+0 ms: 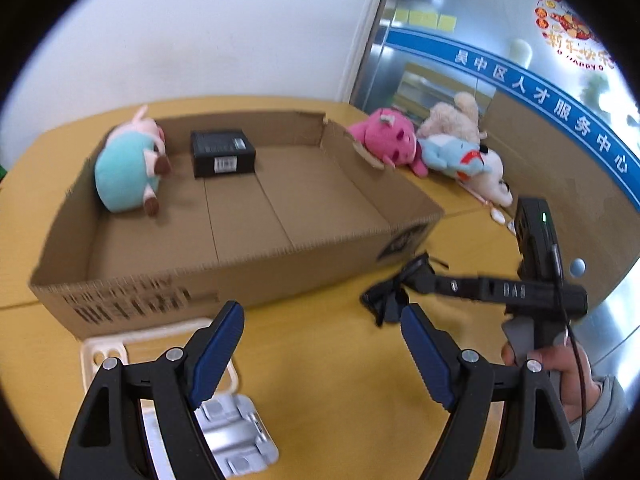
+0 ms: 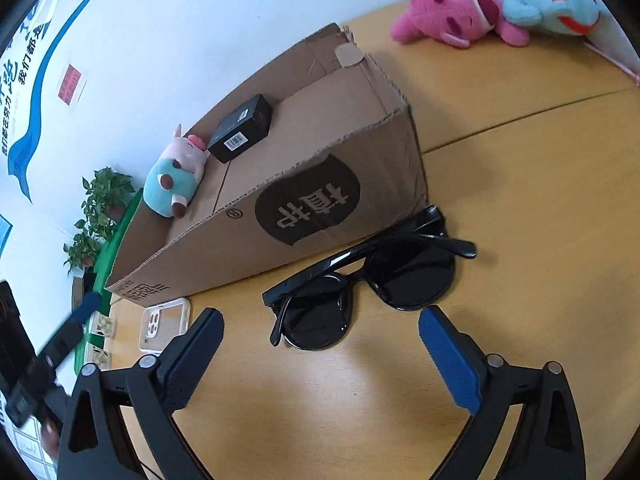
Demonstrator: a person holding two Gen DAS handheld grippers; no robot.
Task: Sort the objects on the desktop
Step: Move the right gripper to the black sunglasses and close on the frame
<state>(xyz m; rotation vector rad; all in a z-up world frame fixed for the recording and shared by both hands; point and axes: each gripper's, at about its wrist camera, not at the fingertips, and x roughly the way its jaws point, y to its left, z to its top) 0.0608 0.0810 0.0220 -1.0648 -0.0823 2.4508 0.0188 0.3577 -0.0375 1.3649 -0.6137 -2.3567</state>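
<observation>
Black sunglasses (image 2: 360,288) lie folded on the yellow table (image 2: 520,200), against the near corner of an open cardboard box (image 2: 304,196). My right gripper (image 2: 322,318) is open just short of them, nothing between its fingers. In the left wrist view it (image 1: 420,276) reaches in from the right, blurred, toward the sunglasses (image 1: 380,304). My left gripper (image 1: 322,314) hangs open and empty over the table in front of the box (image 1: 240,264). Inside the box lie a teal and pink plush pig (image 1: 128,168) and a small black carton (image 1: 222,152).
A white phone case (image 1: 104,354) and a silver blister pack (image 1: 236,436) lie under my left fingers. Pink (image 1: 388,140), blue (image 1: 452,156) and beige (image 1: 456,120) plush toys are piled at the far right corner by a glass wall. Potted plants (image 2: 100,208) stand beyond the box.
</observation>
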